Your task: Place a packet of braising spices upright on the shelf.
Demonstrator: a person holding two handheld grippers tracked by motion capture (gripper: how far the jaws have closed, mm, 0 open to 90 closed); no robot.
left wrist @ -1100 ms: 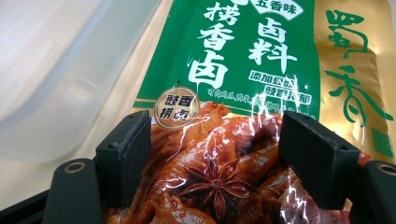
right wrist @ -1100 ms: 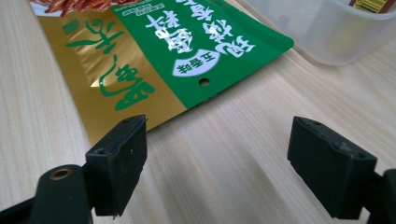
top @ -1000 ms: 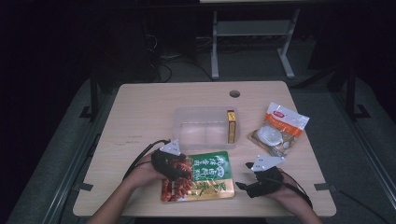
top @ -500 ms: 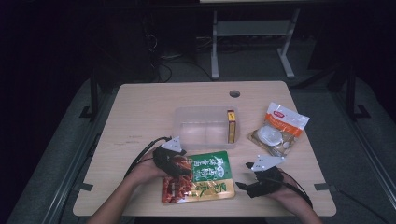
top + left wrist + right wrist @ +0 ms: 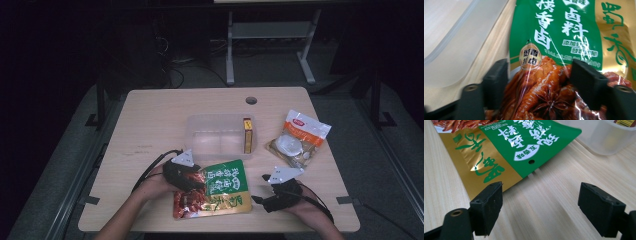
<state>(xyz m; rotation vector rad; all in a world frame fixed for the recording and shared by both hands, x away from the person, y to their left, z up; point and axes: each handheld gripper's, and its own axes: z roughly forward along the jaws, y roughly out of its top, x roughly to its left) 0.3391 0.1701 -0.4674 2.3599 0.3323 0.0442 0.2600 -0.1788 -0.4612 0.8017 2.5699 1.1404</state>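
Two tools, left tool (image 5: pixel 537 82) closing around snack packet (image 5: pixel 564 50), pads apart, right tool (image 5: pixel 540 207) wide open, empty.

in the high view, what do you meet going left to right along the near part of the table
left claw → green and gold snack packet → right claw; farther back, clear plastic container → yellow box → orange and white bag

Blk left gripper (image 5: pixel 186 176) w/ grey 3-cornered plate, blk cable, blocky blk fingers (image 5: pixel 495 85), round screw holes, bare forearms
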